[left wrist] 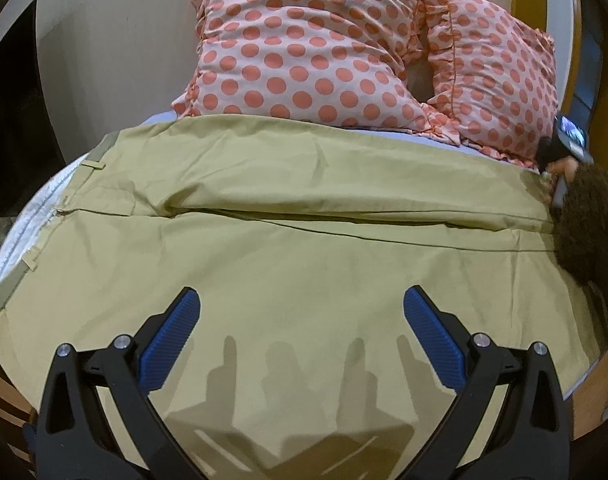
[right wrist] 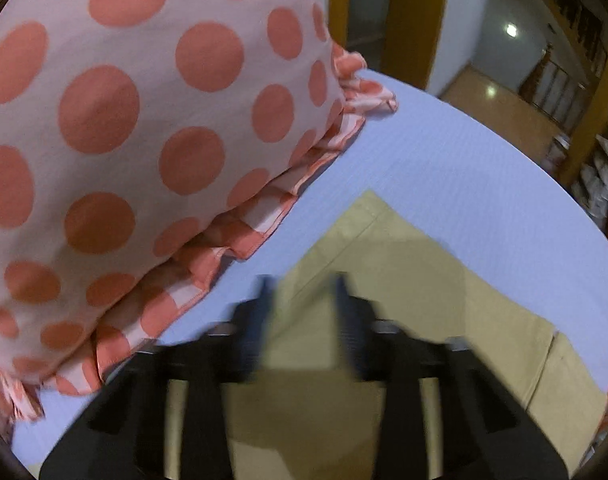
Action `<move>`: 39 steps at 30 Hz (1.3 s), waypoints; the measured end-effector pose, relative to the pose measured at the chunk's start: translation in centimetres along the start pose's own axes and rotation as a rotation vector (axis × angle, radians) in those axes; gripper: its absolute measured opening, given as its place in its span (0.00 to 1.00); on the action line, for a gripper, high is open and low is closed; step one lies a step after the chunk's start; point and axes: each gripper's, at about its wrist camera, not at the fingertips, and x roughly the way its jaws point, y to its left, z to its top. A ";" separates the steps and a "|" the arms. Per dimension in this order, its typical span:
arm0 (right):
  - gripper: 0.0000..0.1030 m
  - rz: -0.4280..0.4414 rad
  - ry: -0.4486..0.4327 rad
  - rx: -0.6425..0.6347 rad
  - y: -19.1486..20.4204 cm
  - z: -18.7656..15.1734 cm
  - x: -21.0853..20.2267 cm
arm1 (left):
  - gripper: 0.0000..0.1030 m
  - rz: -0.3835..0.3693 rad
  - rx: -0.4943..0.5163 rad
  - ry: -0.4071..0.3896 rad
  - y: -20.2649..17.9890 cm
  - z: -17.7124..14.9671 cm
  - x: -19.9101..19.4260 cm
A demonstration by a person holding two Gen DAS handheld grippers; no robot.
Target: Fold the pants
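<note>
1. Left wrist view: the khaki pants (left wrist: 304,240) lie spread flat across the bed, waistband at the left, polka-dot pillows (left wrist: 304,40) behind; the left gripper (left wrist: 301,312) hangs over the fabric, fingers wide apart, holding nothing.
2. Right wrist view: only here the lilac bedsheet (right wrist: 464,160) shows, with a pant-leg hem corner (right wrist: 370,200); the right gripper (right wrist: 301,292) is blurred, partly open, over the cloth; whether it grips I cannot tell.
</note>
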 end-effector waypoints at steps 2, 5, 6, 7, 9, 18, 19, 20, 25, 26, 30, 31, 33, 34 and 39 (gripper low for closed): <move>0.08 0.081 -0.024 0.032 -2.2 0.1 0.3 | 0.98 -0.021 -0.022 -0.001 0.3 0.0 0.0; 0.04 0.219 -0.006 0.113 -5.1 0.1 0.8 | 0.98 -0.039 -0.055 -0.010 0.8 0.0 -0.4; 0.04 0.289 -0.005 0.167 -6.4 0.2 0.7 | 0.98 -0.038 -0.065 -0.017 1.1 -0.1 -0.8; 0.04 0.382 -0.026 0.208 -8.2 0.1 -0.2 | 0.98 -0.038 -0.073 -0.025 1.4 -0.1 -1.1; 0.04 0.496 -0.076 0.218 -10.5 -0.3 -2.6 | 0.98 -0.048 -0.096 -0.051 2.2 -0.2 -2.0; 0.04 0.805 -0.060 0.265 -26.4 -13.4 -11.9 | 0.98 -0.112 -0.212 -0.126 6.8 1.5 -3.6; 0.04 0.792 -0.023 0.267 -26.9 -14.6 -11.5 | 0.98 -0.146 -0.231 -0.133 7.4 2.1 -3.6; 0.04 0.788 0.032 0.268 -27.3 -15.7 -10.8 | 0.98 -0.178 -0.250 -0.139 7.8 2.6 -3.4; 0.37 0.775 0.146 0.303 -27.2 -16.9 -8.9 | 0.98 -0.283 -0.291 -0.158 8.9 4.6 -2.5; 0.40 0.771 0.144 0.301 -27.1 -16.9 -8.7 | 0.98 -0.274 -0.295 -0.150 9.0 5.0 -2.1; 0.06 0.774 0.118 0.307 -27.0 -16.4 -8.2 | 0.98 -0.248 -0.317 -0.094 9.3 7.1 0.6; 0.02 0.787 0.104 0.309 -27.0 -16.3 -8.0 | 0.98 -0.250 -0.326 -0.079 9.6 7.6 1.5; 0.02 0.823 0.070 0.345 -27.7 -16.0 -8.0 | 0.98 -0.254 -0.368 -0.021 10.1 9.2 4.1; 0.02 0.843 0.051 0.359 -28.0 -15.9 -8.0 | 0.97 -0.254 -0.391 0.008 10.4 9.6 5.0; 0.01 0.888 0.029 0.367 -28.5 -15.5 -8.3 | 0.89 -0.203 -0.424 0.099 10.6 12.7 10.4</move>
